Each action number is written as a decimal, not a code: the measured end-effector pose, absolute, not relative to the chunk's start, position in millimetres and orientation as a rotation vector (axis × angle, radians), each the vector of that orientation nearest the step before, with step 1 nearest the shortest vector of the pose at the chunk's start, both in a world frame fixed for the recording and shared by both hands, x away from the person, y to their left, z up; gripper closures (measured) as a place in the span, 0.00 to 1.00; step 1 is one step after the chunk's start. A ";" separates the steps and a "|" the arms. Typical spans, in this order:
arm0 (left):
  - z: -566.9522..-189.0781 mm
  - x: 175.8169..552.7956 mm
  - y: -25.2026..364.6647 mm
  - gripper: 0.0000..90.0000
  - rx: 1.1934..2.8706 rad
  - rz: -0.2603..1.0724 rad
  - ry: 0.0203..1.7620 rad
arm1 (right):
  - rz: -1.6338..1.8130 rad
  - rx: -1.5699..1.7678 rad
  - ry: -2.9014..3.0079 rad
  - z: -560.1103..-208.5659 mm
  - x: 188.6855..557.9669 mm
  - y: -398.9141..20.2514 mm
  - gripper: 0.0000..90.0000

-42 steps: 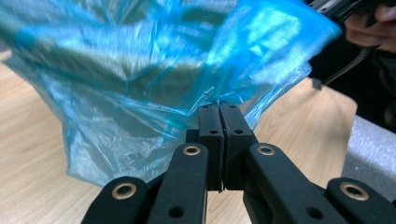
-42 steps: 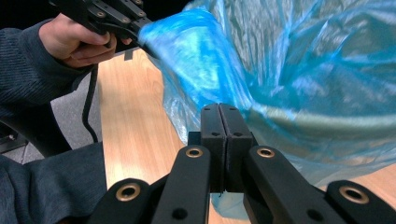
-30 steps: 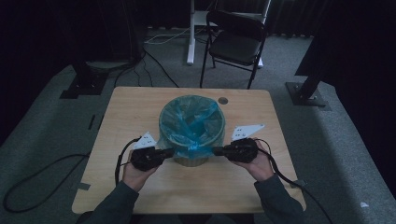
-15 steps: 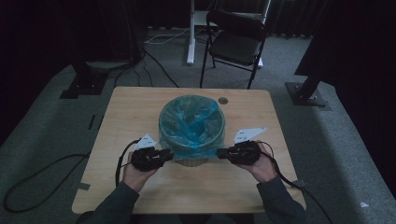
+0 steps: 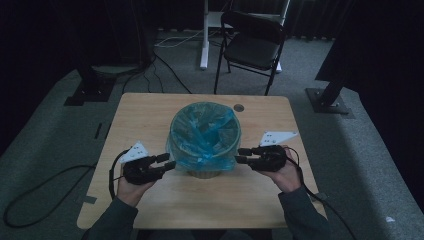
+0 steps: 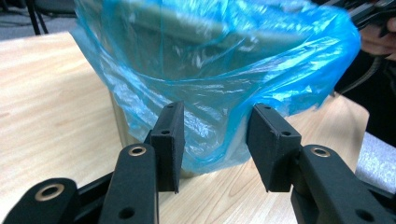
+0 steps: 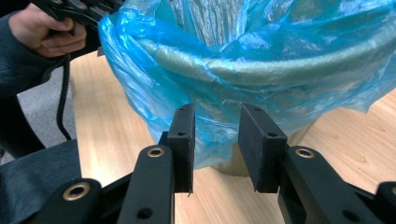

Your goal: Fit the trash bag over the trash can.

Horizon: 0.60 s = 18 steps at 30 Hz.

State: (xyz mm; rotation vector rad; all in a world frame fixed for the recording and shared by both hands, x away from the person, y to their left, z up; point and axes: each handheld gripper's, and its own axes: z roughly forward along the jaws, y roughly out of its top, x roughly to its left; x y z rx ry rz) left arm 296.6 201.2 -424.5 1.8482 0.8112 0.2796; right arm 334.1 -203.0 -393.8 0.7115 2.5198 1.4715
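Both tongs have just been opening: left gripper (image 5: 169,161) and right gripper (image 5: 242,155) stand released beside the blue bin liner (image 5: 202,135), already folded over the bin's rim at the table (image 5: 150,112) centre. Lining looks done; only withdrawing remains.

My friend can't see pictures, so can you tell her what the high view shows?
A small bin lined with a blue plastic bag stands on a wooden table. A person holds black tongs on each side of it: the left tongs and right tongs have just been opening, no longer pinching the bag.
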 end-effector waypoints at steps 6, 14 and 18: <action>-416.4 294.3 209.1 0.62 1.815 0.292 0.790 | 1.475 0.705 2.538 -395.4 336.6 -196.2 0.74; -416.7 289.5 210.6 0.61 1.830 0.274 0.781 | 1.475 0.684 2.550 -396.4 337.0 -189.0 0.74; -418.7 288.4 210.0 0.61 1.832 0.262 0.777 | 1.472 0.682 2.559 -396.9 337.2 -186.1 0.74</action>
